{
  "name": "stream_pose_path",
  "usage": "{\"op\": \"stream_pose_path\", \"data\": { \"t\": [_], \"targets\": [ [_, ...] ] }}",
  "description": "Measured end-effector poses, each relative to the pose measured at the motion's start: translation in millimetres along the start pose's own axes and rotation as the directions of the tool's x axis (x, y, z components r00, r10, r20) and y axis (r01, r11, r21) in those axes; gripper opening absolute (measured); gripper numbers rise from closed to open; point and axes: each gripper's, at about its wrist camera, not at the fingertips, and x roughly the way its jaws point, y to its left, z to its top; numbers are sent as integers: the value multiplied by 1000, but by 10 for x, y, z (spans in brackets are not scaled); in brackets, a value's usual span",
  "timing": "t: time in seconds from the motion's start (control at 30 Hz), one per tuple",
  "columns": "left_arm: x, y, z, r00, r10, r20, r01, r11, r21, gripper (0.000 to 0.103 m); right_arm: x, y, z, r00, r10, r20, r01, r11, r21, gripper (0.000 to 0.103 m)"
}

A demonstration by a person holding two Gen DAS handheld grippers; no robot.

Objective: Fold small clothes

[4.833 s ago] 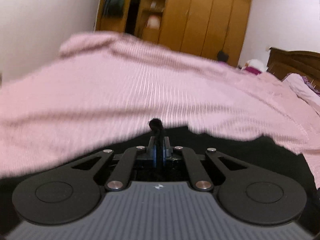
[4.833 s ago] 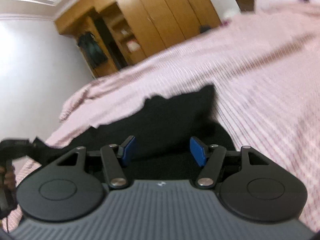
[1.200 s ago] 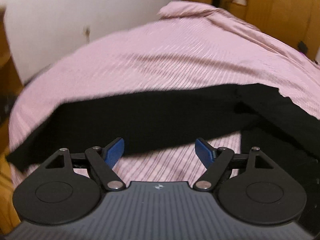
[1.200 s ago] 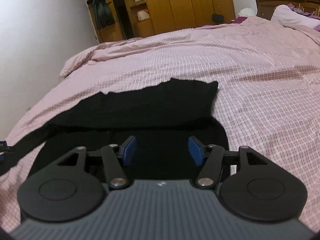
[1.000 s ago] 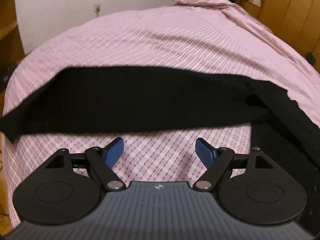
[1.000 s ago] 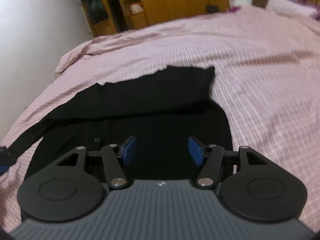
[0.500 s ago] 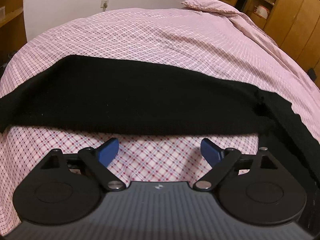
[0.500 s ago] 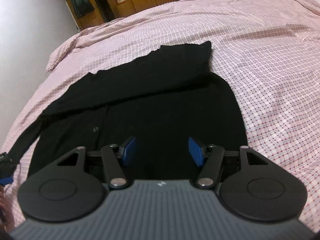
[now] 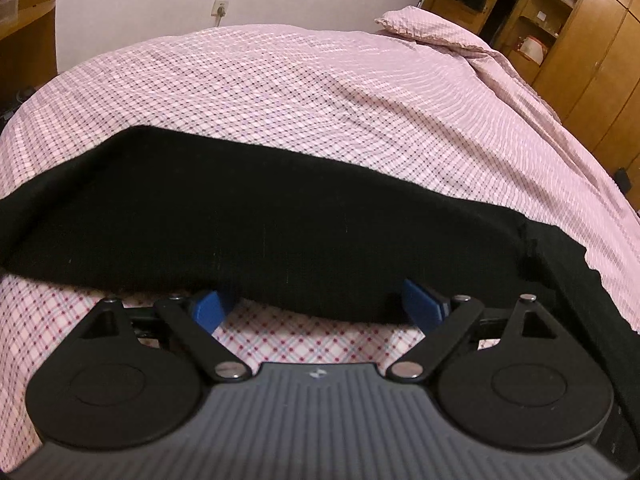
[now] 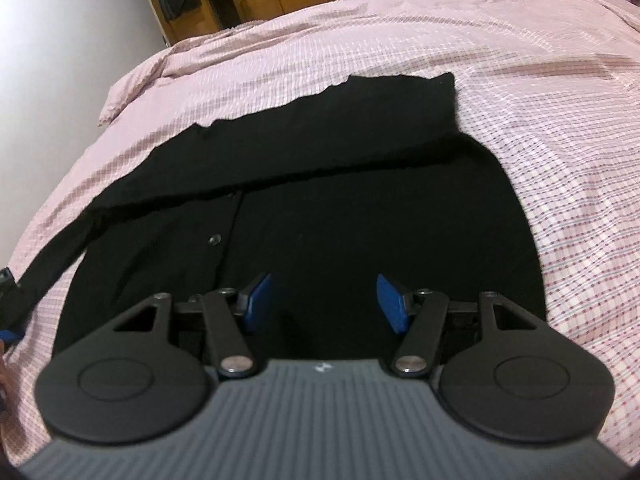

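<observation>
Both hand-held grippers are hanging spread apart and empty, left hand-held gripper [image 9: 312, 304] nearing the sleeve [image 9: 256, 224] to fold it, right hand-held gripper [image 10: 324, 300] over the black cardigan [image 10: 360, 208] lying on the bed [image 10: 540, 80].

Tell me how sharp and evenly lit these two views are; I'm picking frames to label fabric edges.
Left wrist: crisp check pattern on the bedcover, strong fisheye bowing, the black garment nearly textureless. Right wrist: slightly soft, bedcover checks smeared toward the far edge, yet the garment's button and placket show; dim warm indoor light, no glare.
</observation>
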Motion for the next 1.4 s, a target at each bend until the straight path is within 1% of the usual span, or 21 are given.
{"op": "stream_pose_path", "data": {
  "t": [0.23,0.37,0.47,0.53,0.57,0.6,0.63,0.67,0.7,0.77,0.8,0.9,1.0,1.17,1.2,1.33,1.4],
  "targets": [
    [123,16,107,1000,-6,9,6,1000,4,93,89,113,-21,1000,-9,-19,8,1000,-22,60],
    [183,36,160,999,-17,33,17,1000,-2,93,145,139,-48,999,-25,-30,24,999,-34,61],
    [213,62,220,997,-46,67,47,999,-7,93,173,163,-74,999,-37,-26,35,998,-55,62],
    [223,104,274,992,-80,94,82,996,-23,91,176,171,-88,999,-42,-17,41,998,-51,62],
    [225,123,305,991,-93,100,96,995,-29,87,175,174,-91,999,-42,-12,42,998,-44,62],
    [230,140,337,989,-105,107,110,993,-34,77,171,169,-89,999,-41,-7,41,999,-32,62],
    [236,153,372,987,-115,115,120,992,-36,70,167,160,-84,999,-40,-3,40,999,-21,62],
    [244,160,408,985,-124,118,128,991,-33,53,156,157,-85,999,-38,1,38,999,-10,62],
    [247,175,442,983,-136,120,141,989,-33,39,148,150,-83,999,-35,6,35,999,2,62],
    [229,218,498,977,-165,131,172,984,-43,26,129,138,-79,1000,-27,14,27,1000,16,62],
    [203,227,527,972,-184,144,192,981,-42,23,117,132,-78,1000,-21,18,21,1000,20,62],
    [84,204,629,954,-225,198,232,973,-14,17,90,127,-72,1000,-9,29,8,1000,28,63],
    [-63,96,741,933,-276,230,278,960,27,16,61,121,-63,999,7,41,-9,999,40,63],
    [-300,-247,823,900,-357,248,332,933,139,16,-16,106,-58,996,35,79,-39,998,53,63],
    [-351,-337,825,892,-377,252,345,925,162,16,-24,101,-53,996,37,84,-41,998,51,63],
    [-519,-688,802,864,-430,260,381,898,221,16,-82,77,-51,994,36,107,-41,998,41,63],
    [-589,-887,799,848,-463,256,404,879,252,16,-99,52,-47,993,37,115,-42,998,44,63]
  ]
}}
